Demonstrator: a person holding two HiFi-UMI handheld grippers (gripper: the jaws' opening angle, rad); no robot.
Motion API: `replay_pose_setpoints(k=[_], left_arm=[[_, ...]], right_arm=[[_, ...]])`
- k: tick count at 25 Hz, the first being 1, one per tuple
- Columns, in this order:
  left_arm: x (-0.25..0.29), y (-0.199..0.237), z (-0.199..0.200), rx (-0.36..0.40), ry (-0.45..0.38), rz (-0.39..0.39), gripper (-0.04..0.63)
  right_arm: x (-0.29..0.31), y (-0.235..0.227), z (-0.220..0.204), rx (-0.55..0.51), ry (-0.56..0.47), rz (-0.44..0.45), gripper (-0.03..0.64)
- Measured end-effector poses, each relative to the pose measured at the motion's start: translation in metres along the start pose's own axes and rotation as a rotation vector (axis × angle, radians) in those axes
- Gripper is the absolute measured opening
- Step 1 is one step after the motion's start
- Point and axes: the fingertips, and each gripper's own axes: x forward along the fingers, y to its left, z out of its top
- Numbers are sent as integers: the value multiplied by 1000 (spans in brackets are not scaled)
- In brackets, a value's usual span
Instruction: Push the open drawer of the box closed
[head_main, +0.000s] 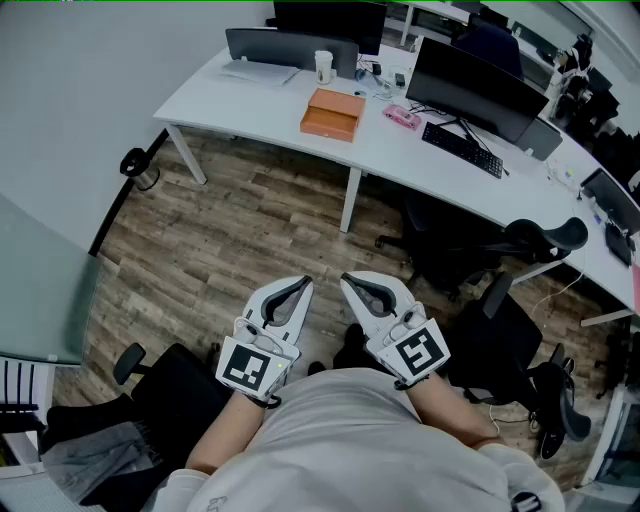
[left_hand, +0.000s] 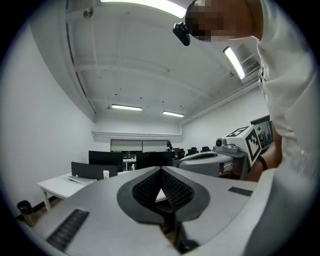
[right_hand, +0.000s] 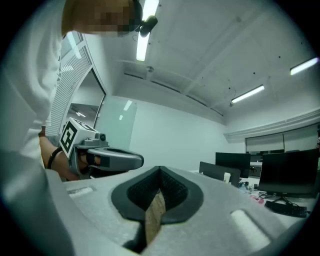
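An orange box (head_main: 333, 113) lies on the long white desk (head_main: 270, 105) at the far side of the room; at this distance I cannot make out how far its drawer stands out. Both grippers are held close to the person's chest, far from the box, pointing toward the desk. My left gripper (head_main: 300, 288) is shut with nothing between its jaws, and its own view shows the pads (left_hand: 172, 189) meeting. My right gripper (head_main: 350, 282) is shut and empty too, its pads (right_hand: 172, 189) pressed together. Each gripper shows in the other's view: the right gripper (left_hand: 220, 162), the left gripper (right_hand: 107, 159).
On the desk stand a paper cup (head_main: 323, 66), a pink item (head_main: 403, 117), a keyboard (head_main: 462, 149), a dark monitor (head_main: 475, 90) and a laptop (head_main: 285, 48). Black office chairs (head_main: 470, 260) stand on the wood floor (head_main: 230, 250) between me and the desk.
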Motion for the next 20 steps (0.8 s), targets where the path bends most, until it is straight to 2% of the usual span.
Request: replay_pose_setpoints(k=[6,12,20], left_arm=[[17,2,6,0,-13,17,-2],[33,6,-6,-12,13,23,-2],[88,22,-16,-20,29,43,-2]], right_arm=[[-1,-15,-3,1,1,6,0],[3,-33,-11,15,6,20,0],[11,-91,-22,10,-6,25,2]])
